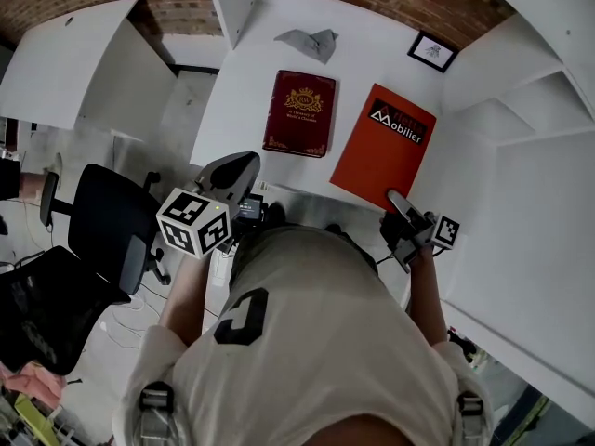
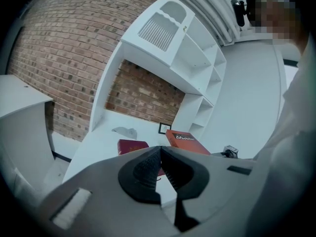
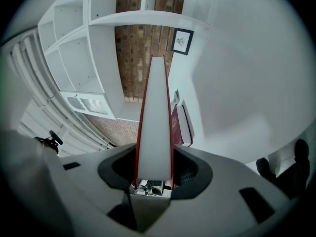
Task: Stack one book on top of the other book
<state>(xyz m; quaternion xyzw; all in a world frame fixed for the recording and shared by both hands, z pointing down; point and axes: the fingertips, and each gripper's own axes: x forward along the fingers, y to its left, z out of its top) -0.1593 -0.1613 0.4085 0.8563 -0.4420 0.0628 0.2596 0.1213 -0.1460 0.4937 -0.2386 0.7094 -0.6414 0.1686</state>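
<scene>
- R gripper (image 3: 154, 171) pinching near edge of orange book (image 1: 383, 147).
- maroon book (image 1: 299, 112) lies to its left, apart, long axes approx parallel.
- L gripper (image 2: 160, 151) jaws pressed together, empty.

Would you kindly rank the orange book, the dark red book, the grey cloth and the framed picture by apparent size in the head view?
1. orange book
2. dark red book
3. grey cloth and framed picture: both small and too alike to rank.
</scene>
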